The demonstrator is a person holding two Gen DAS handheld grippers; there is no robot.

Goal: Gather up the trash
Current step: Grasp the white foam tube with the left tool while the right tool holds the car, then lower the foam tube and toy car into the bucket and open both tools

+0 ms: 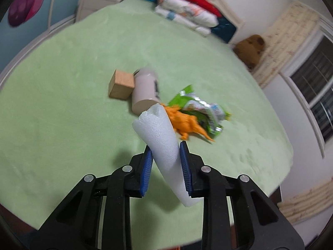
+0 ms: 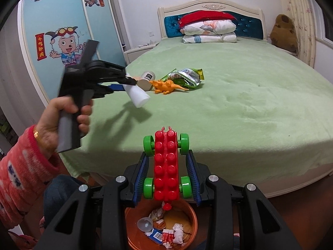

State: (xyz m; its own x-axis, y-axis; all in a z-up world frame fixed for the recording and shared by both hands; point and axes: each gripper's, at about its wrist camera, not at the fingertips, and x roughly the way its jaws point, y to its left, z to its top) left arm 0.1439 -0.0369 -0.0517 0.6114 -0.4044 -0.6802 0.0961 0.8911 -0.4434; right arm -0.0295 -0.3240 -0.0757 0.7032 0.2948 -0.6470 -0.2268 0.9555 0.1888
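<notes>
a wide bed (image 2: 239, 108) with a green cover fills most of both views, with folded bedding (image 2: 209, 32) stacked at its headboard. at the foot of the bed, low on the floor, an orange bin (image 2: 192, 225) stands already holding crumpled paper and wrappers, likely placed there so trash can be dropped straight off the bed. the left gripper (image 1: 165, 162) is clamped on a white foam roll (image 1: 160, 143), lifted clear of the cover and probably headed for the bin. the right gripper (image 2: 167, 174) holds a red toy car (image 2: 166, 164) with green wheels between its pads, right above the bin; whether the pads press it firmly i cannot tell. near the middle of the bed lie the remaining things, close together: a green snack wrapper (image 1: 199, 108), which looks like trash still to collect, an orange toy dinosaur (image 1: 187, 124) touching it, a beige tube (image 1: 144, 89) on its side, and a wooden block (image 1: 121, 86) just beside the tube.
</notes>
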